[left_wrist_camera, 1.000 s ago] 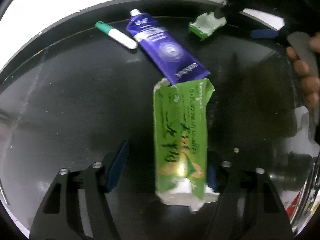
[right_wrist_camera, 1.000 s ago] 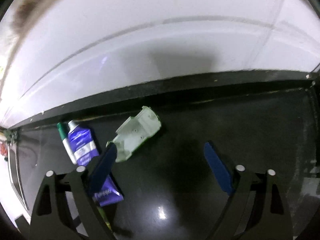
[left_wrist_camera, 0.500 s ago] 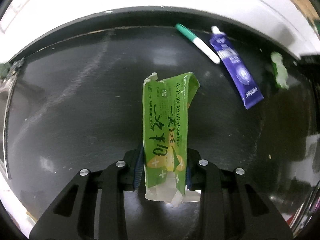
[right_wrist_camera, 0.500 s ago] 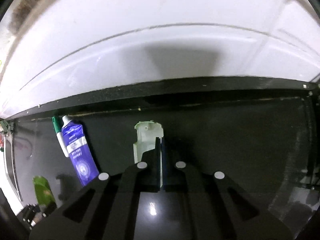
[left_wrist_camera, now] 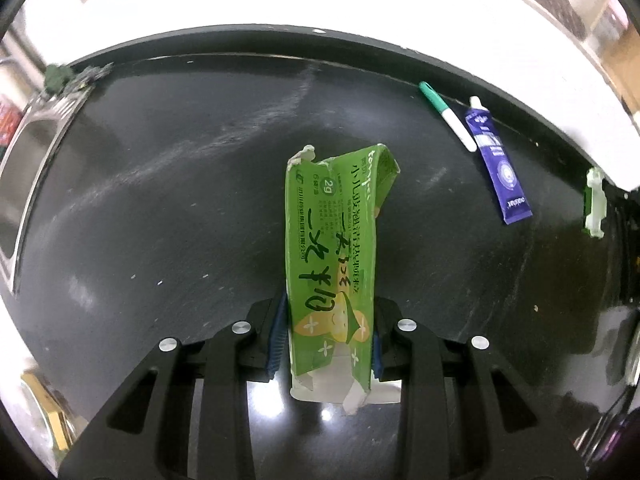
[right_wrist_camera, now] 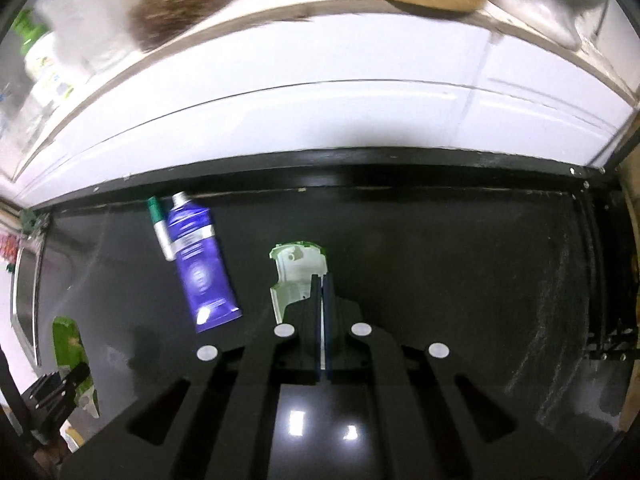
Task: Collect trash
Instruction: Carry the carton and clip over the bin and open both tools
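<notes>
1. Two pieces of trash are being held, one in each gripper; the flattened green cardboard carton with printed lettering and torn white ends (left_wrist_camera: 334, 268) is sitting lengthwise between the blue pads of the left gripper (left_wrist_camera: 326, 344), which are pressing on its two long edges near its lower end; the carton is standing out forward from the fingers over the black glossy countertop (left_wrist_camera: 180, 208).
2. The small white-and-green moulded plastic piece (right_wrist_camera: 296, 276) is being pinched along one thin edge by the right gripper (right_wrist_camera: 323, 300); its blue pads are standing almost together, with only that thin edge between them; the rest of the piece is sticking out forward and to the left of the fingertips.
3. In the left wrist view the same plastic piece (left_wrist_camera: 595, 208) is showing at the far right edge; whether it is touching the counter I cannot tell.
4. A purple squeeze tube with a white cap (right_wrist_camera: 196, 264) is lying flat on the countertop (right_wrist_camera: 460, 264) near the back edge, left of the plastic piece; a green-capped white marker pen (right_wrist_camera: 159, 226) is lying just beside it on its left, partly tucked behind it in the right wrist view.
5. In the left wrist view the tube (left_wrist_camera: 498, 164) and the pen (left_wrist_camera: 448, 116) are lying side by side, well apart from the carton.
6. A white wall panel (right_wrist_camera: 320, 120) is running behind the counter; a metal sink rim (left_wrist_camera: 24, 168) is showing at the left edge.
</notes>
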{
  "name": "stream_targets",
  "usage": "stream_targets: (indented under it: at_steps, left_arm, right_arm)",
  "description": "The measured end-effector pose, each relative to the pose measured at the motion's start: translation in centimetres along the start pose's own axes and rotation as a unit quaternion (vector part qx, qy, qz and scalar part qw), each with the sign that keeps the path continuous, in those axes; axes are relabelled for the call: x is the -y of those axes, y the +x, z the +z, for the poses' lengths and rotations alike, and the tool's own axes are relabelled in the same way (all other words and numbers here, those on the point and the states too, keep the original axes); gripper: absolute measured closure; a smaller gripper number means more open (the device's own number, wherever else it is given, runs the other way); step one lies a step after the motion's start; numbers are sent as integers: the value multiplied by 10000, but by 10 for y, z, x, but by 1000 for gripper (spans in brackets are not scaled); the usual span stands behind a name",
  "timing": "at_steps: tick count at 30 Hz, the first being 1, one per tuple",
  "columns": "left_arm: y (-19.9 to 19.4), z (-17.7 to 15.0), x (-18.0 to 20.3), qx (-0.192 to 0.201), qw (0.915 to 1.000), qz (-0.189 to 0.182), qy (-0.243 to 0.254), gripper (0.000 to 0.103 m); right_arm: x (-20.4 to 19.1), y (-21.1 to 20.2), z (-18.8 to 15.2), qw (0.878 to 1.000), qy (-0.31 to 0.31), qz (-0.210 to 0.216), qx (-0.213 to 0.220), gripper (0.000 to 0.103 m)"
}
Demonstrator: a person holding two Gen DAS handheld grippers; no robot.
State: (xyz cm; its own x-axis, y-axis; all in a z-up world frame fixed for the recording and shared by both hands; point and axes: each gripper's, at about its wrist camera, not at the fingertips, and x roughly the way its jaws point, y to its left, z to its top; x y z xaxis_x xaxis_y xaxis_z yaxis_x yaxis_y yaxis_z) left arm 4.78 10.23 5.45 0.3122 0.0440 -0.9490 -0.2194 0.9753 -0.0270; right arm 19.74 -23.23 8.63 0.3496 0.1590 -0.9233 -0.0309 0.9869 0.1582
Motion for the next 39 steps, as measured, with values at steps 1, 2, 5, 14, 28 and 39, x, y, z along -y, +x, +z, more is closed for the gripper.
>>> stream_targets:
  at_steps: [1,2,5,14,28,39]
  left_arm:
    - [-3,-1,-2,31,10000,7,-41,71]
    - [-7,-3,-6,71,9999,27,-89,71]
    - [-16,-11,-17,135,9997,56,-178,71]
    - [-40,-36,-80,266,9956,351,-830,71]
    - [-65,-102,-202,302,9712,856,-2205,71]
    - [-114,-185,-300,518,9221,1487,-3534,71]
  right_arm:
    - [-8,-3,-2,9999,-104,27,14,101]
    - [-16,-4,-1,9998,-176,46,20,101]
    - [-46,-2,-5,9988,-465,162,-18,101]
    - [-137,12,-17,9900,-1219,646,-280,101]
    - [-315,25,-62,9510,-2849,1052,-572,101]
    - [-517,-18,-206,8577,-4655,2005,-860,101]
